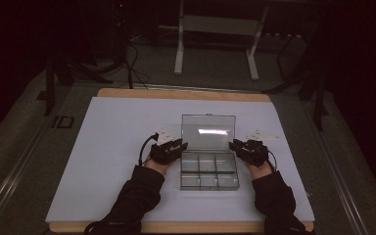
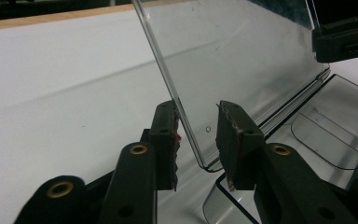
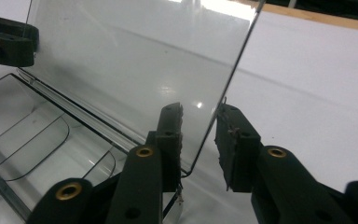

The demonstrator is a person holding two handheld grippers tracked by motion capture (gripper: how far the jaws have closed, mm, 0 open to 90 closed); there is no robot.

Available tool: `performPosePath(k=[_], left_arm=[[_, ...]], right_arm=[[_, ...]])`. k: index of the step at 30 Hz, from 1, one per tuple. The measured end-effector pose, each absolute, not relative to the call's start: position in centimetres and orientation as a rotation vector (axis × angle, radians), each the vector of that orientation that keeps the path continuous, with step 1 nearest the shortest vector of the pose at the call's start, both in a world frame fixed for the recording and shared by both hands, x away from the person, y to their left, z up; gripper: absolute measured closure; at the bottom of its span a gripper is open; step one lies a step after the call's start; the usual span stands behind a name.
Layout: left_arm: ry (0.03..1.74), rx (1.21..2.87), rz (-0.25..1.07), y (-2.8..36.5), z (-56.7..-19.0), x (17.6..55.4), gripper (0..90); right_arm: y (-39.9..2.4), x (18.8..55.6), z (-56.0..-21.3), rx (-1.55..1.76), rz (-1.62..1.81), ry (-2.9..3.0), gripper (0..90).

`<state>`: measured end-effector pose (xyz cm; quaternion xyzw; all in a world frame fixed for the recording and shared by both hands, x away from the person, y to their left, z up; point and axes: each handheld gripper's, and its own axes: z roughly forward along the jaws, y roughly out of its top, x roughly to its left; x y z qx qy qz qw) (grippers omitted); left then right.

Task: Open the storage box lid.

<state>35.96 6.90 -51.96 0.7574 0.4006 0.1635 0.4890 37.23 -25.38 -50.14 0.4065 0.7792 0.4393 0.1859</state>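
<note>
A clear plastic compartment box (image 1: 208, 175) lies on the white mat, its lid (image 1: 208, 131) standing upright at the back. My left gripper (image 1: 180, 145) is at the lid's left edge and my right gripper (image 1: 235, 145) at its right edge. In the left gripper view the lid edge (image 2: 168, 79) runs between the jaws of my left gripper (image 2: 198, 109), close to the left pad, with a gap to the right pad. In the right gripper view the lid edge (image 3: 233, 70) passes between the jaws of my right gripper (image 3: 199, 109) with gaps on both sides. Both are open.
The white mat (image 1: 112, 147) covers a wooden board (image 1: 176, 93) whose far edge shows. Beyond it stand white metal frame legs (image 1: 178, 54) and cables on a dark floor. The box's empty compartments (image 3: 32, 135) lie below the lid.
</note>
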Motion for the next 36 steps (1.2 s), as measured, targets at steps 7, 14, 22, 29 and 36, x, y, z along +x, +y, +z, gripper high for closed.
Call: performPosePath(k=[7, 14, 22, 29, 36], left_arm=[[0.992, 1.838, 0.374, 6.72, -52.11, 36.14, 65.7], [1.030, 1.810, 0.312, 7.02, -52.45, 36.53, 63.4], [1.047, 1.861, 0.335, 6.53, -52.28, 36.65, 62.2], [1.059, 1.865, 0.319, 6.49, -52.31, 36.93, 61.3], [1.034, 1.879, 0.332, 6.43, -51.94, 36.89, 55.1]], right_arm=[[-25.32, 37.22, -50.30, 1.158, 1.231, 2.190, 68.8], [-25.29, 37.15, -50.61, 1.166, 1.210, 2.191, 68.0], [-24.97, 37.16, -50.80, 1.157, 1.176, 2.205, 66.7], [-24.66, 37.30, -50.99, 1.165, 1.169, 2.210, 65.4], [-24.71, 37.45, -50.79, 1.177, 1.175, 2.225, 58.7]])
